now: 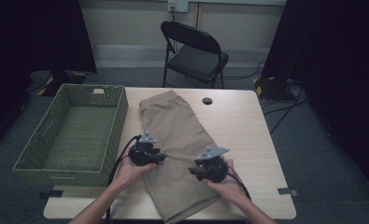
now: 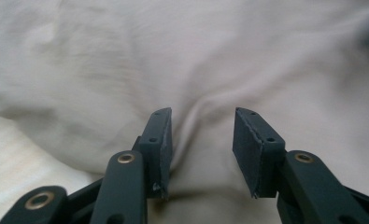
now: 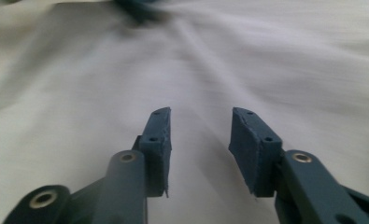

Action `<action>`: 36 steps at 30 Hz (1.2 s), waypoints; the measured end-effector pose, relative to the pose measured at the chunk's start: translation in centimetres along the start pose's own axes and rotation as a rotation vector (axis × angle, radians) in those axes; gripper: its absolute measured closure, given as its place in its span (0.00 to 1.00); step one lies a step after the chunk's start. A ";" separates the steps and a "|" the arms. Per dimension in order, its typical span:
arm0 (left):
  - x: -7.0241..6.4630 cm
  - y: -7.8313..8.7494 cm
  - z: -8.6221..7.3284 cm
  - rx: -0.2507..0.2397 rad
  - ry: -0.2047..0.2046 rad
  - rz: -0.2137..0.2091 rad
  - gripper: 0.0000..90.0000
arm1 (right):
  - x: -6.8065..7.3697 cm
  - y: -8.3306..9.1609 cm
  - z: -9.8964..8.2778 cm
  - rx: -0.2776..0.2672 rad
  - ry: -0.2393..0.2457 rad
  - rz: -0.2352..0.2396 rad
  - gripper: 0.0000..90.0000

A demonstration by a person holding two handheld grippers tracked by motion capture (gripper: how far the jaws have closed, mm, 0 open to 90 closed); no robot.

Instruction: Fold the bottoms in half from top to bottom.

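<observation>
1. Jaws on my left gripper (image 2: 201, 149) stand parted over the tan shorts (image 1: 182, 154); a raised fold of the cloth runs up between the pads (image 2: 247, 154), but I see no pinch on it, so I call it released.
2. My right gripper (image 3: 198, 149) is likewise released, its jaws apart above smooth, blurred fabric with nothing clamped between them.
3. From the high view, my left gripper (image 1: 145, 154) sits at the shorts' left edge, and my right gripper (image 1: 210, 168) is over their right side, nearer the hem.
4. The shorts lie flat on the wooden table (image 1: 247, 135), waistband at the far side, hem toward me, slightly slanted.
5. A green woven basket (image 1: 70, 135) stands just left of the shorts.
6. A black folding chair (image 1: 194, 51) waits beyond the table.
</observation>
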State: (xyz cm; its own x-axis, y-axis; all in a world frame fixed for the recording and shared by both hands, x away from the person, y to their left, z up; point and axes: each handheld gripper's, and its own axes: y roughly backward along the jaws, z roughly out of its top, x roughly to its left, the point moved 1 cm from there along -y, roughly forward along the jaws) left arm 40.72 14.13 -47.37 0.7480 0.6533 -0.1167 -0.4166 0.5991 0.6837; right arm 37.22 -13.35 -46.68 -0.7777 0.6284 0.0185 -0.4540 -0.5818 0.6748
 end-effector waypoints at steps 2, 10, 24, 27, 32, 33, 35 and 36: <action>-0.4 0.3 -0.6 0.021 -0.003 -0.020 0.66 | -2.0 0.9 -0.7 0.000 -0.003 -0.030 0.73; 0.1 -0.7 -2.0 0.058 0.028 0.001 0.60 | -6.1 1.2 -4.4 0.108 -0.048 -0.116 0.74; -0.1 -1.5 -1.8 0.042 0.007 0.019 0.56 | -1.6 3.5 -6.7 0.135 0.012 -0.012 0.73; -0.1 -1.5 -1.7 0.041 -0.002 0.018 0.55 | -0.4 4.0 -7.0 0.152 0.025 0.017 0.72; 0.1 -2.0 -1.5 0.030 0.004 0.027 0.55 | -1.1 4.0 -5.2 0.052 -0.023 -0.009 0.66; 0.1 -2.0 -1.5 0.030 0.005 0.028 0.55 | -1.1 4.0 -5.2 0.052 -0.023 -0.009 0.66; 0.1 -2.0 -1.5 0.028 0.002 0.026 0.55 | -2.2 3.6 -3.8 -0.011 -0.043 -0.027 0.65; 0.1 -2.0 -1.5 0.027 0.002 0.026 0.55 | -2.8 3.1 -2.9 -0.037 -0.048 -0.041 0.65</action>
State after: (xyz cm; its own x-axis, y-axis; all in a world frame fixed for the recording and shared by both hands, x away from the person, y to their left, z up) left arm 40.89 13.70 -49.84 0.7364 0.6691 -0.1000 -0.4215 0.5694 0.7058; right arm 36.74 -18.44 -46.76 -0.7367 0.6757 0.0277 -0.5013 -0.5731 0.6482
